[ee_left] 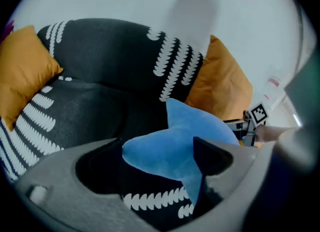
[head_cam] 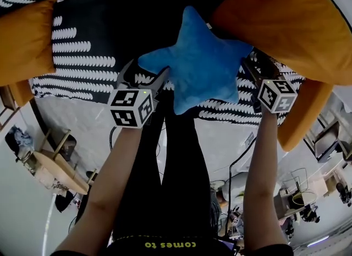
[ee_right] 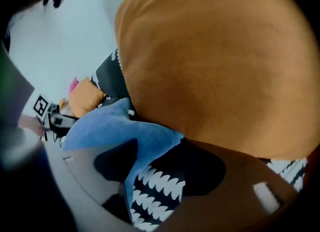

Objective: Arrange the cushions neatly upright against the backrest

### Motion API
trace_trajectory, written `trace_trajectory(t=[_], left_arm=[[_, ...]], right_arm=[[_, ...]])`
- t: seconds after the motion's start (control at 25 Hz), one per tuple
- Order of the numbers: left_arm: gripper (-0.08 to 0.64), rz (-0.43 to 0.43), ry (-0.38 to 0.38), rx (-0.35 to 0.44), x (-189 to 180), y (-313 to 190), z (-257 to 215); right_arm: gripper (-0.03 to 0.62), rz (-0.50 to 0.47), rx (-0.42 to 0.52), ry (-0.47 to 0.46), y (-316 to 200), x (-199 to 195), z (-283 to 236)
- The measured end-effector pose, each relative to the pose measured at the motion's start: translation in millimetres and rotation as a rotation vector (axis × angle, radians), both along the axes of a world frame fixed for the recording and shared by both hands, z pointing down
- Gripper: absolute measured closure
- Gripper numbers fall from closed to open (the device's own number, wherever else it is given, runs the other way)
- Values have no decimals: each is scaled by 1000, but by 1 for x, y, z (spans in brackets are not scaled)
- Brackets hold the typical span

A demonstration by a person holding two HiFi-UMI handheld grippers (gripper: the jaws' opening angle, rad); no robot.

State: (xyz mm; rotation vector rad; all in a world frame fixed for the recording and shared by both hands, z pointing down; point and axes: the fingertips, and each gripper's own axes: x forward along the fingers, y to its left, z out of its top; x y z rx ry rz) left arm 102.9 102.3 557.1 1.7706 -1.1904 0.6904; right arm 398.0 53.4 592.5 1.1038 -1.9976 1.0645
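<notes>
The left tongs (head_cam: 147,76) (ee_left: 157,161) are standing wide apart. One arm of the blue star cushion (head_cam: 195,62) (ee_left: 165,151) (ee_right: 110,126) is lying in the gap between them. The tongs are not squeezing it. One tip is sitting just in front of the star and the other tip is well away from it.

The right tongs (head_cam: 254,70) (ee_right: 160,168) are standing apart too. Another arm of the star is poking in between them, close to one tip. The tongs are not pinching it there either.

So the star is sitting between the two tongs, one on each side of it. It is resting on the seat (ee_left: 85,111) of the black sofa (head_cam: 82,45) with white marks. I cannot tell if it is standing straight up.

A big orange cushion (head_cam: 286,18) (ee_left: 220,84) (ee_right: 215,66) is sitting right next to the right tongs and filling most of the right gripper view. It is touching the star on that side. From the left tongs it is sitting behind the star, leaning on the backrest (ee_left: 115,46).

Another orange cushion (head_cam: 25,40) (ee_left: 22,76) (ee_right: 85,96) is sitting well away from both tongs, at the far end of the sofa past the left tongs.
</notes>
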Motion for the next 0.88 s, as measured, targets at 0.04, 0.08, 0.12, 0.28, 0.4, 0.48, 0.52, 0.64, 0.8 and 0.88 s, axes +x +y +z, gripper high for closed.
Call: trace_trajectory(t=[0.04,0.08,0.12,0.28,0.4,0.48,0.52,0.64,0.8,0.88], left_arm=[[95,-24,6,-13,-3,1,3],[79,-32,4,-18,-4,3,5],[71,-32,4,-21,-5,5,6],[55,-51,57,-58,-6,7,13],[55,-54,92,-87,-3,7,20],[55,-40,99,-100,1,7,26],[55,-34,101,-108,0,6,29],[56,-30,123,-130,-5,-2,34],[61,4,142,-128,0,-4,32],[67,28,158,-132,6,0,31]], right_arm=[[298,50,-11,-45,-2,2,2],[280,91,-11,-76,-3,3,2],[272,119,-5,-98,-3,2,1],[273,151,21,-161,-4,-14,-6],[284,120,11,-192,-4,-23,-6],[330,47,23,-172,-4,-30,-7],[341,9,32,-155,-6,-35,-7],[348,-47,15,-140,-14,-45,-3],[296,-44,-50,-144,-17,-35,5],[192,-18,-80,-160,-17,-24,12]])
